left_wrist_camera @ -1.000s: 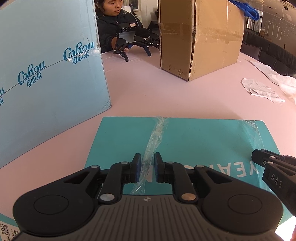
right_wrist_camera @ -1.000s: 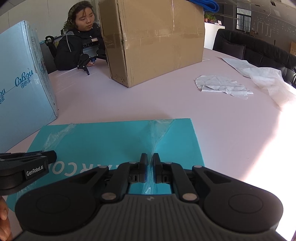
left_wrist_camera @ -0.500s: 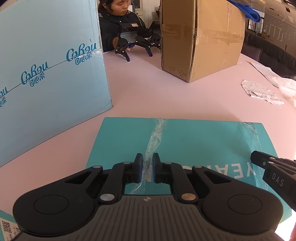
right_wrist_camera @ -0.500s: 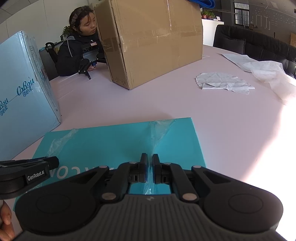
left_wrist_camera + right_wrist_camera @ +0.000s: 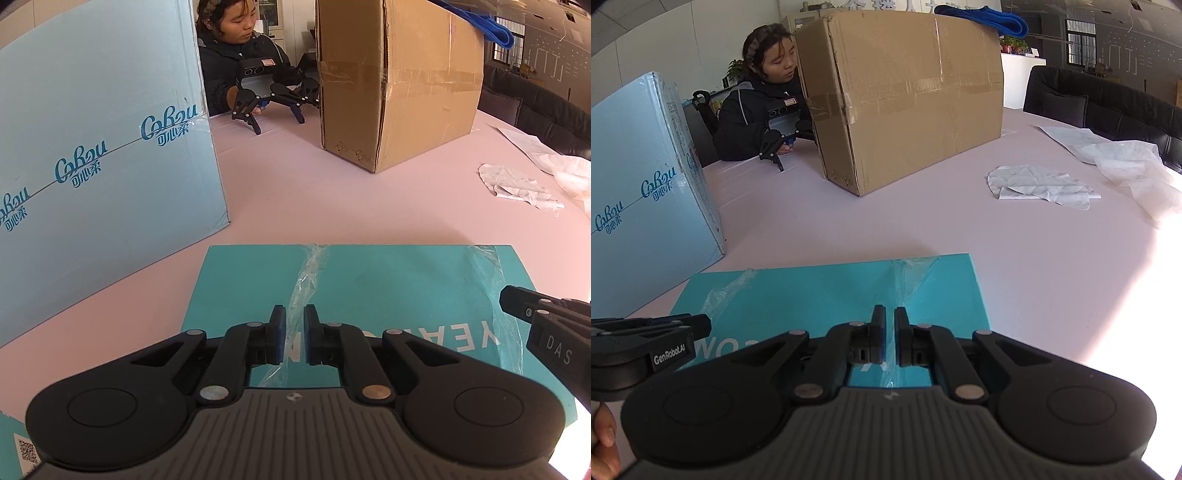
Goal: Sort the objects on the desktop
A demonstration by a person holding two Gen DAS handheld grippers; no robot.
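Observation:
A flat teal box [image 5: 369,288] with loose clear tape strips lies on the pink table; it also shows in the right wrist view [image 5: 827,295]. My left gripper [image 5: 294,334] hovers over its near edge, jaws nearly closed with a narrow gap, holding nothing. My right gripper [image 5: 890,338] hovers over the same box's right part, jaws almost together, empty. The right gripper's tip [image 5: 546,325] shows at the right edge of the left wrist view. The left gripper's tip [image 5: 653,343] shows at the left of the right wrist view.
A tall light-blue carton [image 5: 96,177] stands at left. A brown cardboard box [image 5: 399,85] stands at the back. Crumpled white paper [image 5: 1041,182] lies at right. A seated person [image 5: 236,48] across the table holds another gripper device [image 5: 273,96].
Both grippers have drifted slightly, so the view has shifted a little. The jaws stay nearly closed and the teal box has not moved.

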